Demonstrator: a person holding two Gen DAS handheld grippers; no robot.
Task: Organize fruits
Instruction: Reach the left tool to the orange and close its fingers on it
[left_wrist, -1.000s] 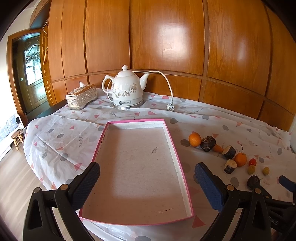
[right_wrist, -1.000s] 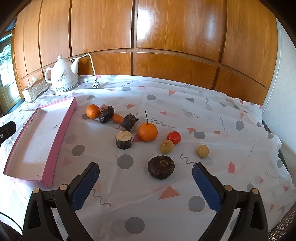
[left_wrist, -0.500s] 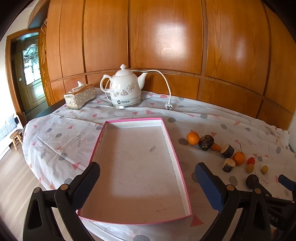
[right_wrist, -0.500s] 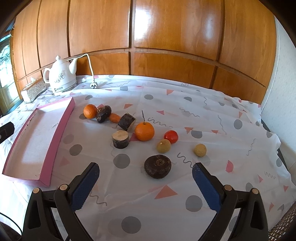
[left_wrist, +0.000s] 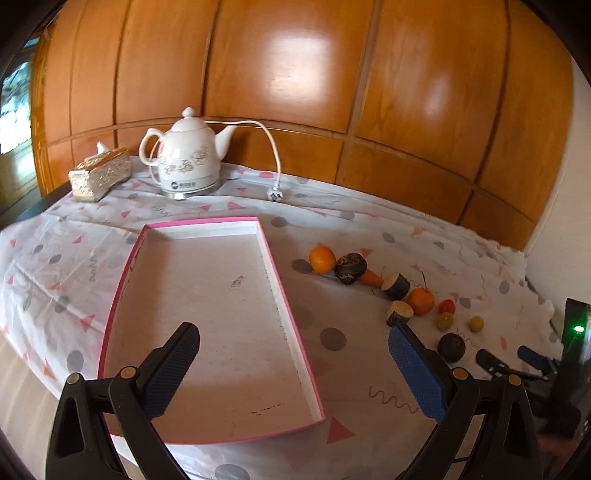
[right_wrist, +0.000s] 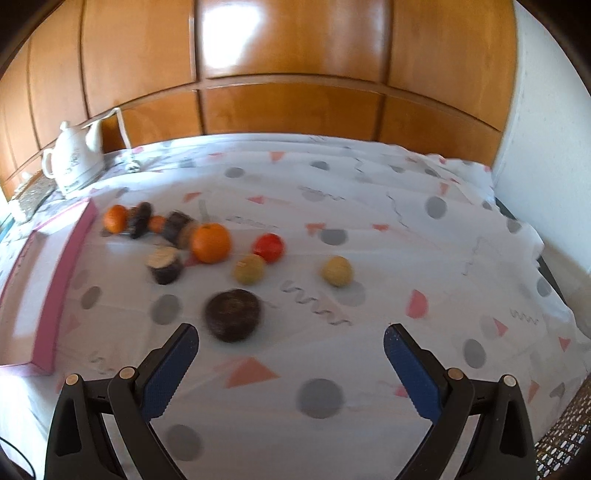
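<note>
Right wrist view: dark round fruit (right_wrist: 233, 314) lies on the table's near-middle, just ahead and left of the right gripper (right_wrist: 290, 363), whose jaws stand wide and empty. Other fruits (right_wrist: 209, 242) string back toward the pink tray (left_wrist: 207, 314) at the table's left. Right gripper is nearer; left gripper (left_wrist: 295, 369), wide and empty, hovers over the tray. Kettle (left_wrist: 186, 158) label illegible.

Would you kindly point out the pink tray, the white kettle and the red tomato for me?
pink tray (left_wrist: 275, 291): left wrist view, on its right wall.
white kettle (left_wrist: 186, 162): left wrist view, on its body.
red tomato (right_wrist: 269, 246): right wrist view, on its middle.
</note>
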